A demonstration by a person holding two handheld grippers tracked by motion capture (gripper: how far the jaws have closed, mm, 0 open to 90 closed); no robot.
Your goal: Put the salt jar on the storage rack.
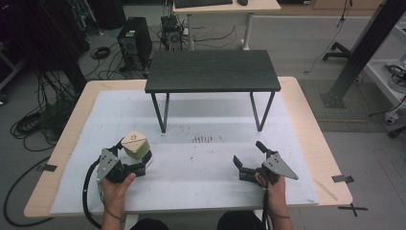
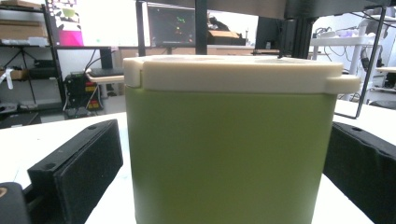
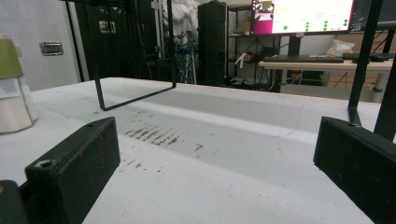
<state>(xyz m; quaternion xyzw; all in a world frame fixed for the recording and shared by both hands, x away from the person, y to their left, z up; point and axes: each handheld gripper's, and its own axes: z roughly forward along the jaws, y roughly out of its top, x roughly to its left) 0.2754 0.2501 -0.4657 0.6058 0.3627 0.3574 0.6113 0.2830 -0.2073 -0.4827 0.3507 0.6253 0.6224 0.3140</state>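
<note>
Count: 1 olive-green square container with a cream lid (image 1: 136,145), 1 small black-topped metal-leg stand (image 1: 212,70) at the far side of the table, 1 white sheet (image 1: 201,167) covering the light wooden tabletop (image 1: 311,124), 2 handheld grippers, 2 hands.

Green container sits on what looks like a white base, on the sheet at the near-left of the table, in front of & left of the stand's left legs. In the left gripper view it stands upright btwn the 2 black jaws, lid (image 2: 238,72) on top, green wall (image 2: 229,154) close to the camera.

Left gripper (image 1: 136,160): jaws spread, 1 on each side of the container; a visible gap on the left jaw's side in its own view, right jaw's contact can't be told. Not clamped. Left hand (image 1: 115,189) grips the handle from below, forearm coming in from the bottom edge, gripper angled up & to the right toward the container.

Right gripper (image 1: 249,157): jaws wide apart, nothing btwn them, over bare sheet w/ dark smudge marks (image 3: 154,135). Right hand (image 1: 273,189) holds it low near the table, pointing up & left; well apart from the container, which shows at the far left of the right gripper view (image 3: 11,88).
</note>
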